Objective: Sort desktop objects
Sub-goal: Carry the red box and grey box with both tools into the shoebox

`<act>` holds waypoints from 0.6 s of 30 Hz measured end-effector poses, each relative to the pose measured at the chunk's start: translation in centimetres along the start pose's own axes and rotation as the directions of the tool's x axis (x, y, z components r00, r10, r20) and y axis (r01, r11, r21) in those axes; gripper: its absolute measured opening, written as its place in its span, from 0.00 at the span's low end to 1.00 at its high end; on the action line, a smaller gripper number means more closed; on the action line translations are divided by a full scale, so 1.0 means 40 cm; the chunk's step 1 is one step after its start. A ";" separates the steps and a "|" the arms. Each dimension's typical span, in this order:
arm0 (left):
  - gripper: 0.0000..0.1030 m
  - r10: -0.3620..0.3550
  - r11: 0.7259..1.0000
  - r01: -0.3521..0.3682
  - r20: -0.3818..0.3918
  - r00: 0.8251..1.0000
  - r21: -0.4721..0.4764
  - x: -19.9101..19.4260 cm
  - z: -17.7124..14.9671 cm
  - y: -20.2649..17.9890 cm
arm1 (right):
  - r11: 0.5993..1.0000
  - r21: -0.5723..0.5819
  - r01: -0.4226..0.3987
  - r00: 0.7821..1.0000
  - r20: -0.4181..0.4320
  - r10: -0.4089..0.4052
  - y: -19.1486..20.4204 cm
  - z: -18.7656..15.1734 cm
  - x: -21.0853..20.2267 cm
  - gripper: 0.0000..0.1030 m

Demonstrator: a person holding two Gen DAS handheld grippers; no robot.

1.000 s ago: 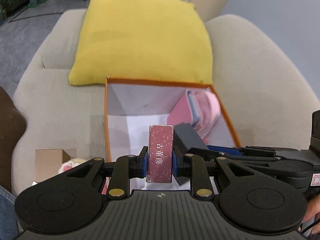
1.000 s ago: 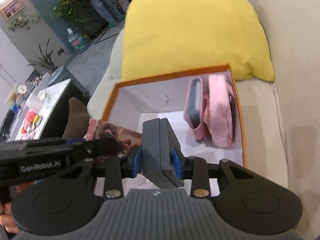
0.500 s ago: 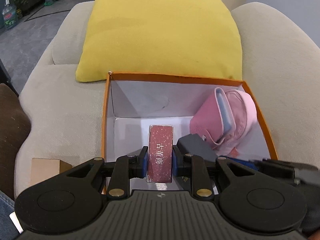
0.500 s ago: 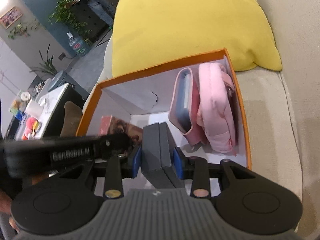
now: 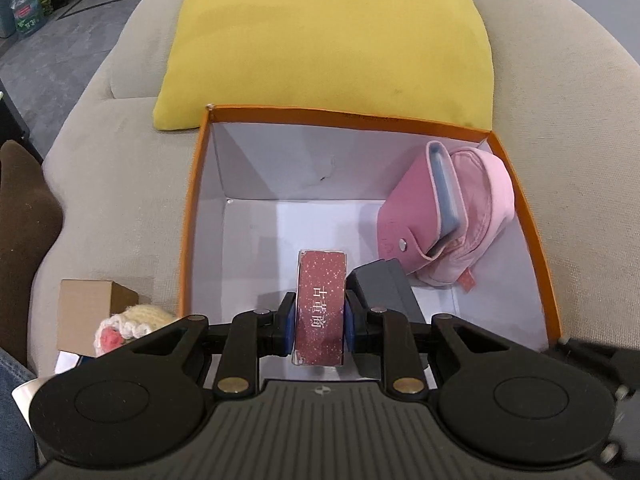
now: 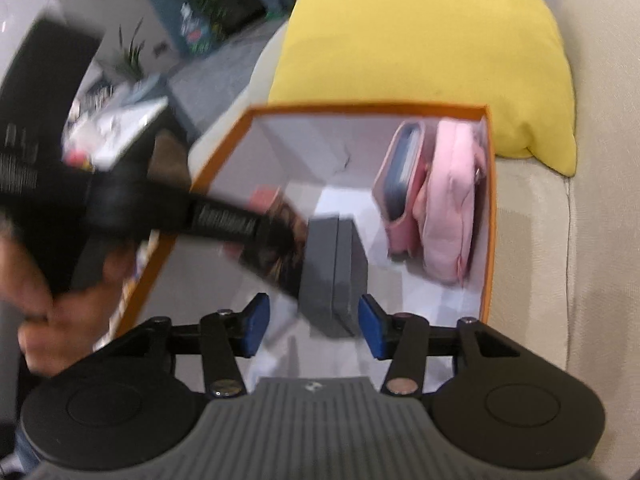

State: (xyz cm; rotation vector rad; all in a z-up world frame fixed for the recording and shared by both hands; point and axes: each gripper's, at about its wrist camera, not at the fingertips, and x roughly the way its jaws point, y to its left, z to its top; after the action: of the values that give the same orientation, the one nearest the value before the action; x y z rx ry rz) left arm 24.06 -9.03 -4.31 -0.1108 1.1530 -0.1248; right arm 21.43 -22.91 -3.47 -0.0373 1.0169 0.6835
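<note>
Progress: orange box (image 5: 532, 240) on sofa already holds pink pouch (image 5: 448, 216). Right tool (image 6: 312, 326) opening, pads clear of grey case (image 6: 332, 276) between them inside box. Left tool (image 5: 318, 318) clamps red card box (image 5: 320, 308) over box floor, not released. Cardboard carton (image 5: 86, 304) and knitted toy (image 5: 132, 320) left outside.

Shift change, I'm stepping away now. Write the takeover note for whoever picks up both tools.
Left tool: shut on the red box, held upright over the orange bin, not yet released.
Right tool: jaws opening; the grey case is between them, with gaps to both pads, over the bin floor.
Already in the bin: pink pouch and pink cap against the right wall.
Left to do: confirm the grey case has settled, set down the red box, then fetch the knitted toy and cardboard box outside the bin's left wall.
</note>
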 end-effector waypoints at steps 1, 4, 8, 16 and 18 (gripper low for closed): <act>0.25 0.002 1.000 -0.002 0.000 1.000 0.000 0.002 0.000 -0.002 | 1.000 -0.007 0.006 1.000 -0.024 -0.006 0.003 -0.006 0.008 0.42; 0.25 0.004 1.000 -0.004 0.001 1.000 -0.003 0.007 0.003 -0.009 | 1.000 -0.011 0.013 0.996 -0.088 -0.014 0.004 -0.014 0.041 0.24; 0.25 -0.003 1.000 0.003 0.002 1.000 -0.008 0.019 0.018 -0.016 | 0.998 -0.019 0.058 0.995 -0.081 -0.060 0.007 0.013 0.076 0.20; 0.25 -0.018 0.999 0.018 -0.004 1.000 -0.034 0.063 0.070 -0.012 | 0.993 0.015 0.118 0.993 0.003 -0.118 -0.028 0.074 0.106 0.18; 0.25 -0.022 0.999 0.022 0.003 1.000 -0.041 0.070 0.085 -0.011 | 0.993 0.035 0.114 0.993 0.022 -0.115 -0.041 0.083 0.108 0.17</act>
State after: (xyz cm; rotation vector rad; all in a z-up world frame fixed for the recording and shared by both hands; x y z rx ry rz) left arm 28.30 -9.84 -5.42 -0.1602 1.1522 -0.1209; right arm 26.33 -20.88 -5.54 -0.0579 0.9954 0.5615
